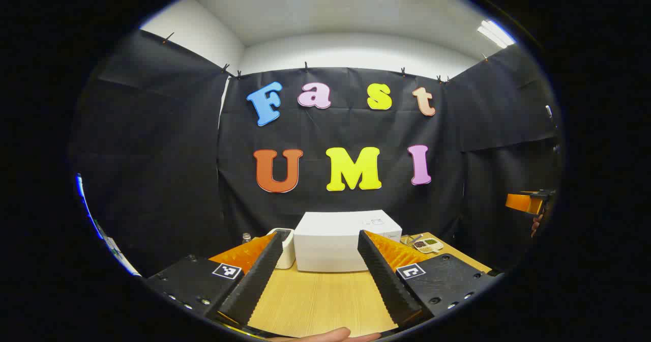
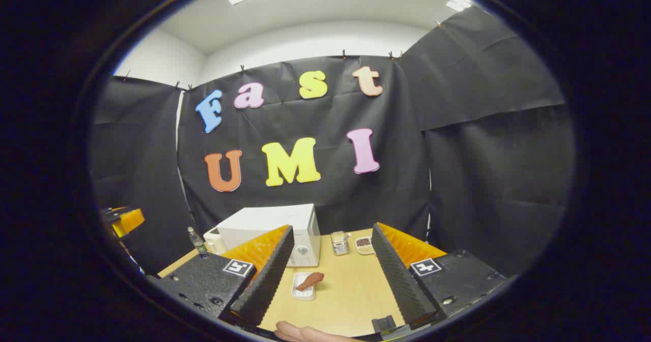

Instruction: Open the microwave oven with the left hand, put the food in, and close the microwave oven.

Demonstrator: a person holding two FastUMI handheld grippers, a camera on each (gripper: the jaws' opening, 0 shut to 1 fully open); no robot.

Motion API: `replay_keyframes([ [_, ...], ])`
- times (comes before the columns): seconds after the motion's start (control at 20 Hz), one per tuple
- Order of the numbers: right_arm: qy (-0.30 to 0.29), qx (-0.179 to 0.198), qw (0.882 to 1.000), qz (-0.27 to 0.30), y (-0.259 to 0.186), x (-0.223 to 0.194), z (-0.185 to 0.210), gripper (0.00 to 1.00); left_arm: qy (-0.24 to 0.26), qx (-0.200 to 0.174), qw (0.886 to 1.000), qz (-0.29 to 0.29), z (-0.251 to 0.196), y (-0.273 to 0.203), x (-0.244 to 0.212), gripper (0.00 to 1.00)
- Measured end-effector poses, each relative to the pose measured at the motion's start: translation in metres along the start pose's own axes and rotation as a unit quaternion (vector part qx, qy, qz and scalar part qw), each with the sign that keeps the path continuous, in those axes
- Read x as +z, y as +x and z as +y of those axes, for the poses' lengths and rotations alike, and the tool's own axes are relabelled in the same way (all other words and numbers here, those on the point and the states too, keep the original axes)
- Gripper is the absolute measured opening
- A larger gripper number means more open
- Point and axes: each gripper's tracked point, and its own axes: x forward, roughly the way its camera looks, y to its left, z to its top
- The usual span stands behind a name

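The white microwave oven (image 2: pixel 274 230) stands shut at the table's (image 2: pixel 346 291) far end, about 11 o'clock from the right gripper (image 2: pixel 330 276). The food (image 2: pixel 310 281) lies on a small tray (image 2: pixel 303 292) just before it. Both the right gripper and the left gripper (image 1: pixel 318 276) hang spread and empty.

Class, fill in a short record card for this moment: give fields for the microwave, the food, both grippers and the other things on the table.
microwave: white microwave oven, door shut, at the back of the wooden table
food: reddish-brown piece on a small white tray, in front of the microwave
left gripper: open, holding nothing, aimed at the microwave
right gripper: open, holding nothing
other items: metal tin, dish of snacks, bottle, white appliance beside the microwave
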Motion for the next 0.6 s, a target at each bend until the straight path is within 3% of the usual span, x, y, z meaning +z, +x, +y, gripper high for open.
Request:
replay_keyframes([
  [0.05,-0.014,0.0,1.0,-0.004,0.0,0.003,-0.002,0.89,0.002,-0.003,1.0,-0.004,-0.002,-0.004,0.003,0.95],
  [0.1,-0.042,-0.003,0.999,-0.003,0.001,0.002,-0.006,0.97,0.005,-0.006,1.0,-0.006,-0.005,-0.007,0.003,0.84],
  [0.15,-0.051,-0.006,0.999,-0.019,0.0,0.009,-0.01,0.97,0.009,-0.012,1.0,-0.006,-0.008,-0.009,0.003,0.94],
  [0.3,-0.059,-0.031,0.996,-0.058,-0.002,0.031,-0.021,0.98,0.014,-0.013,1.0,-0.004,-0.013,-0.012,0.001,0.94],
  [0.45,-0.07,-0.032,0.995,-0.068,-0.006,0.035,-0.019,0.97,0.016,-0.009,1.0,-0.009,-0.015,-0.013,0.004,0.95],
  [0.5,-0.071,-0.034,0.994,-0.075,-0.007,0.04,-0.021,0.89,0.015,-0.01,1.0,-0.008,-0.016,-0.014,0.003,0.95],
  [0.6,-0.075,-0.036,0.993,-0.083,-0.009,0.042,-0.02,0.89,0.014,-0.008,1.0,-0.007,-0.017,-0.012,0.002,0.95],
])
